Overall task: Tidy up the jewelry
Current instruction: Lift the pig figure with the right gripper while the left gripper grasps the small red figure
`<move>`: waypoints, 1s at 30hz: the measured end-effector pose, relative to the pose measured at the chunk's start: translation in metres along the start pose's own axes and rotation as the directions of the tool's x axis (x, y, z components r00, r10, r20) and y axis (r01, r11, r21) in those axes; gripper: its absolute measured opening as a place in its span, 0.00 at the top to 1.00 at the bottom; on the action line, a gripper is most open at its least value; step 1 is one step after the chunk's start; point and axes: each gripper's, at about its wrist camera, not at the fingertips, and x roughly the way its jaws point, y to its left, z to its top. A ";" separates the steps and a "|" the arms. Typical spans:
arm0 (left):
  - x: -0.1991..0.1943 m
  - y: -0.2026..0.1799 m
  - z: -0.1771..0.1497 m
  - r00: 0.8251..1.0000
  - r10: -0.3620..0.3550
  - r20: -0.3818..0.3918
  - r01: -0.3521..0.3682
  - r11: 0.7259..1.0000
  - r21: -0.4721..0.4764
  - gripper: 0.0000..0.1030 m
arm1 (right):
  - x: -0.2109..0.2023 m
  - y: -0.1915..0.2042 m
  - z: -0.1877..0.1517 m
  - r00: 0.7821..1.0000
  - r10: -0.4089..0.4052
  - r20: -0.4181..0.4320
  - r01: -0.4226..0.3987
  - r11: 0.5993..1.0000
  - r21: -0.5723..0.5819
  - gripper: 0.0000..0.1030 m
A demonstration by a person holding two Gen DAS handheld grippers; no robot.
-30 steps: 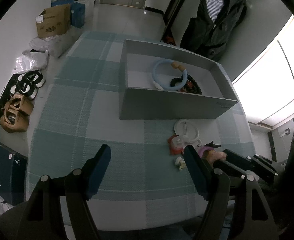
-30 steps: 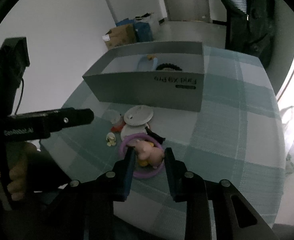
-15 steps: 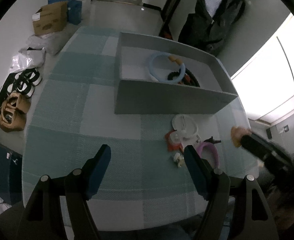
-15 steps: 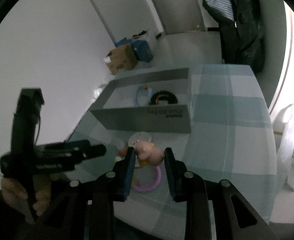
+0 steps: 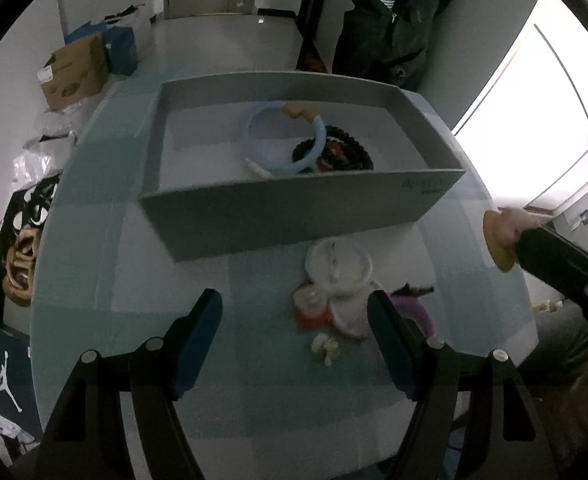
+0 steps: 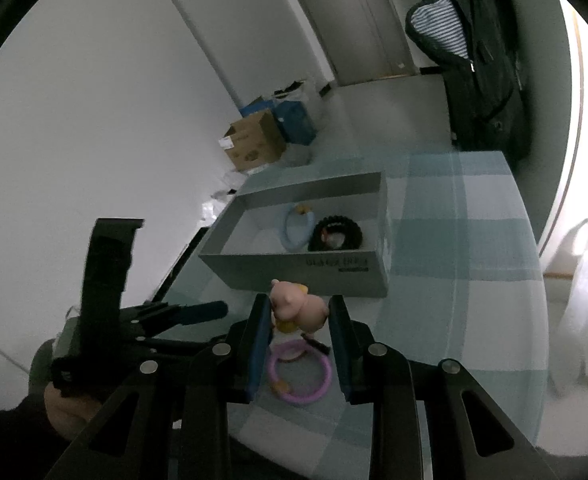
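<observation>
My right gripper [image 6: 298, 322] is shut on a pink pig charm [image 6: 298, 307] and holds it in the air, short of the grey box [image 6: 305, 266]; the charm also shows at the right edge of the left wrist view [image 5: 503, 236]. A purple bracelet [image 6: 299, 372] lies on the table below it. The box [image 5: 294, 216] holds a light blue ring [image 5: 286, 144] and a black beaded bracelet [image 5: 333, 156]. My left gripper [image 5: 294, 328] is open and empty above the table, near a pile of white rings [image 5: 337, 268], a red piece [image 5: 307, 312] and a small pale charm [image 5: 325, 346].
The table has a teal checked cloth [image 5: 106, 288]. Cardboard boxes [image 5: 76, 70], bags and shoes [image 5: 22, 252] lie on the floor to the left. A dark jacket [image 5: 389, 20] hangs behind the box. The left gripper's handle [image 6: 106, 296] stands left in the right wrist view.
My right gripper has lifted the pink pig charm off the table, away from the purple bracelet, and carried it up and toward the box. My left gripper has shifted closer to the box.
</observation>
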 end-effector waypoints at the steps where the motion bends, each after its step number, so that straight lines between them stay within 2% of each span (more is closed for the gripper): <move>1: 0.001 -0.001 0.001 1.000 0.000 0.000 0.000 1.000 0.004 0.35 | 0.000 -0.001 0.000 1.000 0.001 -0.002 -0.001 1.000 0.003 0.73; 6: 0.003 0.001 0.000 1.000 -0.007 -0.017 0.007 1.000 0.008 0.63 | 0.000 -0.009 0.002 1.000 0.000 -0.008 0.000 1.000 0.027 0.73; 11: 0.000 0.003 -0.003 1.000 -0.023 -0.018 0.023 1.000 0.003 0.77 | -0.001 -0.011 0.002 1.000 0.008 -0.009 -0.008 0.999 0.043 0.73; 14: 0.000 0.005 -0.003 1.000 -0.022 -0.016 0.022 1.000 0.001 0.78 | -0.001 -0.008 0.002 1.000 0.015 -0.009 -0.014 0.999 0.034 0.73; 16: -0.001 0.002 -0.003 0.999 -0.033 -0.016 0.033 0.999 0.002 0.85 | -0.002 -0.008 0.001 1.000 0.015 -0.009 -0.014 0.999 0.029 0.73; 21: -0.001 -0.004 -0.002 1.000 -0.022 -0.017 0.023 0.999 0.030 0.86 | 0.000 -0.009 0.001 1.000 0.011 -0.011 -0.011 0.999 0.034 0.73; 30: -0.014 -0.004 0.000 0.999 -0.050 0.016 0.050 0.999 0.008 0.86 | 0.001 -0.005 0.003 1.000 0.014 -0.005 -0.014 0.999 0.032 0.73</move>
